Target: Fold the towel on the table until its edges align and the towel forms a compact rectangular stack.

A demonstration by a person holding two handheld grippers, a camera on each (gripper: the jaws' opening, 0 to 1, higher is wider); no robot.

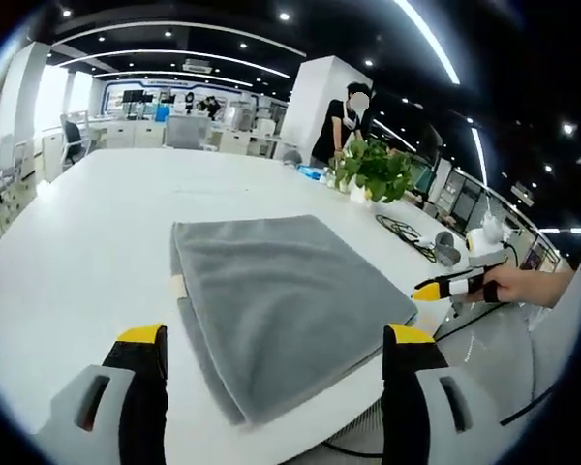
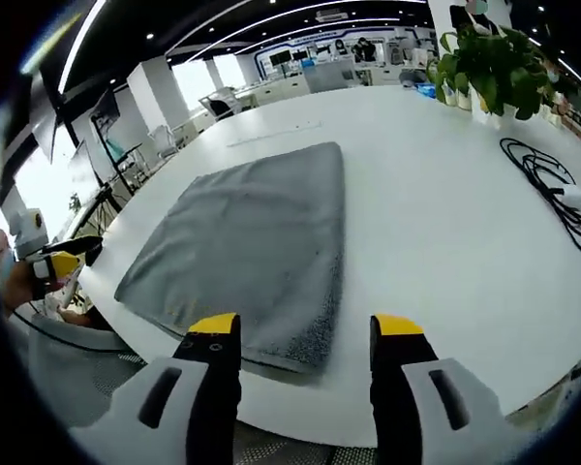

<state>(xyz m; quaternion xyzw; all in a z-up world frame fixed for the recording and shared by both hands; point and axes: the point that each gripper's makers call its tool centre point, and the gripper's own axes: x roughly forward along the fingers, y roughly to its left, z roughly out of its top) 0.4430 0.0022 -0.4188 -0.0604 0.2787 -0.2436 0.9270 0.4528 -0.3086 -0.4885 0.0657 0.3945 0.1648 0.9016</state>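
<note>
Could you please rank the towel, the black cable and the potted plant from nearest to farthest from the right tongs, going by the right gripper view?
1. The grey towel, lying just beyond the open right tongs, slightly to their left.
2. The black cable, coiled on the white table, off to the right.
3. The potted plant, at the far right edge of the table.

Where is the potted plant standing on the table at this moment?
The potted plant stands at the far side of the white table, beyond the grey towel, beside the black cable.
</note>
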